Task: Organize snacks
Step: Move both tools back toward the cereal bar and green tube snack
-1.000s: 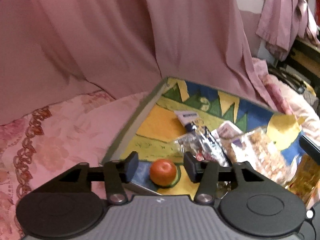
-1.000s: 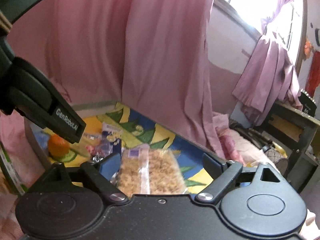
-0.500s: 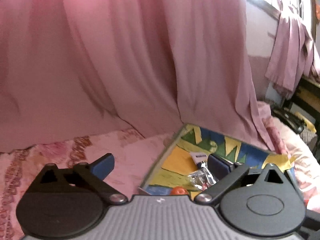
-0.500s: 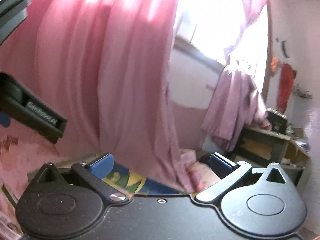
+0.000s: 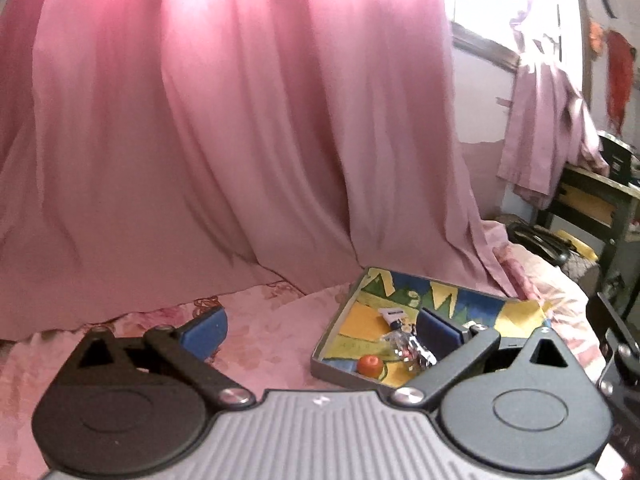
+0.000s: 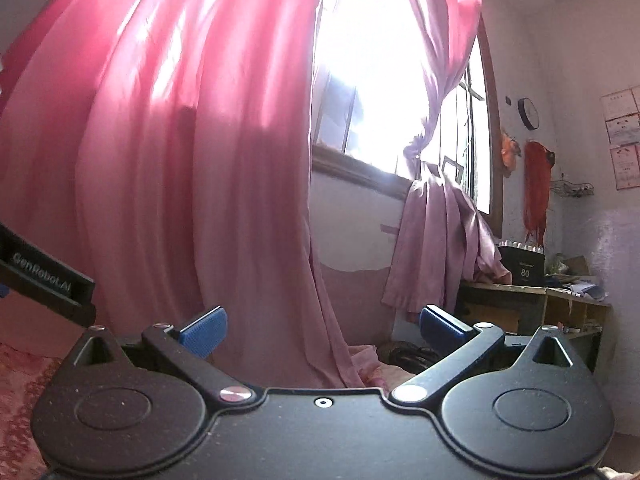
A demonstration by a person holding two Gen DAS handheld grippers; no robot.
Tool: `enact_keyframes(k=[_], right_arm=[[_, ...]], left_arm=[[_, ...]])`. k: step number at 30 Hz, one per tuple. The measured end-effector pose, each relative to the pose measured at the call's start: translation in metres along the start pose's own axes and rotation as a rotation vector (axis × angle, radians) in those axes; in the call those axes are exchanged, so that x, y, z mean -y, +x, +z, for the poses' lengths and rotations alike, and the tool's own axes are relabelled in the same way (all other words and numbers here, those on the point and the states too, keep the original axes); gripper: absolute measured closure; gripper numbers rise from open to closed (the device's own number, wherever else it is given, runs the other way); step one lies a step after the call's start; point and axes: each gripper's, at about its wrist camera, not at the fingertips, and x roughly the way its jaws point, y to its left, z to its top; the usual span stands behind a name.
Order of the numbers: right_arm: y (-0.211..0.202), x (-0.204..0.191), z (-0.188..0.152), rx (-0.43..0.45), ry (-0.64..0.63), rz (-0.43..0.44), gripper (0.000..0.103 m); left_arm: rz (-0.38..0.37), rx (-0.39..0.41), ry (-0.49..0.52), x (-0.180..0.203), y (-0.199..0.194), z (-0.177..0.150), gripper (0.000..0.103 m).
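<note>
Snacks sit in the tray on the bed, at 4 o'clock in our left view: orange fruit, foil packet, white tube. Left gripper and right gripper both have fingers wide apart, empty. Risk: the right view shows only curtain and window, so reaching back blind we could knock the tray's rim or crush a packet.

blown-out window glare, perhaps slight blur

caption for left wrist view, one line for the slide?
Open left gripper above pink bedspread; small orange fruit in colourful patterned tray.
</note>
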Motion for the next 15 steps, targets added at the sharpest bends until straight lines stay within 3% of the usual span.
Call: enact_keyframes(k=[5, 15], right_arm=[[-0.030, 0.001, -0.004, -0.011, 0.001, -0.005, 0.001], [-0.083, -0.005, -0.019, -0.141, 0.031, 0.034, 0.001]], left_arm=[[-0.015, 0.018, 0.047, -0.003, -0.029, -0.015, 0.000], [-0.036, -0.024, 0.086, -0.013, -0.064, -0.063, 0.000]])
